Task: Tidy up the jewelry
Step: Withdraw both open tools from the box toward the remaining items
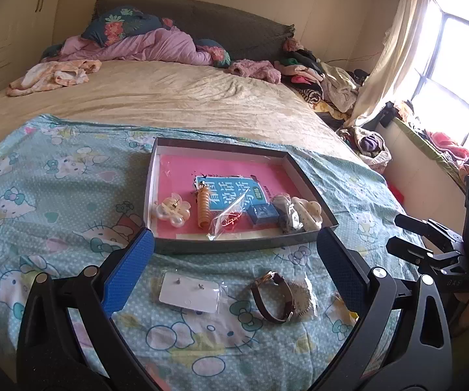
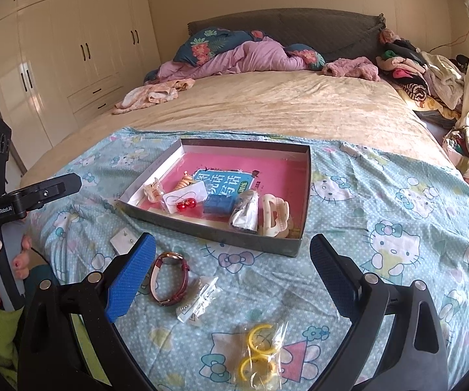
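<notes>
A shallow grey box (image 1: 234, 247) (image 2: 214, 228) with a pink floor lies on the patterned sheet. It holds hair clips, an orange coil tie, bagged red earrings (image 2: 187, 204), a blue block (image 1: 262, 214) and a cream claw clip (image 2: 275, 216). My left gripper (image 1: 234, 254) is open and empty above a white earring card (image 1: 190, 293) and a brown-strap watch (image 1: 275, 296). My right gripper (image 2: 232, 260) is open and empty above the watch (image 2: 169, 277), a small clear bag (image 2: 198, 299) and a bag of yellow rings (image 2: 260, 352).
The Hello Kitty sheet (image 2: 381, 228) covers the near end of a beige bed (image 1: 169, 97). Bedding and clothes are piled at the headboard. A wardrobe (image 2: 55, 49) stands left. A window and cluttered sill (image 1: 446, 130) are right.
</notes>
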### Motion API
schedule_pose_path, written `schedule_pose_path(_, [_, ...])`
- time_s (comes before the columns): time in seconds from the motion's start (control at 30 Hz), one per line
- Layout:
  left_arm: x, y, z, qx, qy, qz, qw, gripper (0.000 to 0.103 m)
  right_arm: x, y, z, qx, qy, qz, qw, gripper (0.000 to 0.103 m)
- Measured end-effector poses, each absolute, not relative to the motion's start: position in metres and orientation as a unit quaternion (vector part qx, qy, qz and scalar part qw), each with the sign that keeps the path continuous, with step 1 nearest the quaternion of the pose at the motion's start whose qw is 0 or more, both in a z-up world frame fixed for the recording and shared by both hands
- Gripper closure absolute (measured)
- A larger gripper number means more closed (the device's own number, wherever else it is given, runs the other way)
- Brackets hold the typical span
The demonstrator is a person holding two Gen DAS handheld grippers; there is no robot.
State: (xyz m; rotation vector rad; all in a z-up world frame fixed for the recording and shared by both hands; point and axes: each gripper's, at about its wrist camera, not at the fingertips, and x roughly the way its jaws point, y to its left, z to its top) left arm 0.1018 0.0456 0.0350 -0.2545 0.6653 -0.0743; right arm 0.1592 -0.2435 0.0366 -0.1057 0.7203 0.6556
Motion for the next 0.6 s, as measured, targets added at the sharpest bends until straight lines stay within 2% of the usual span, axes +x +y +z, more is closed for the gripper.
schedule_pose_path(0.6, [0.084,0.013,0.009,-0.079,0.366,-0.053,0.926,0.01,0.138,-0.263,0.018,-0.053,0.369,0.316,0.873,0.008])
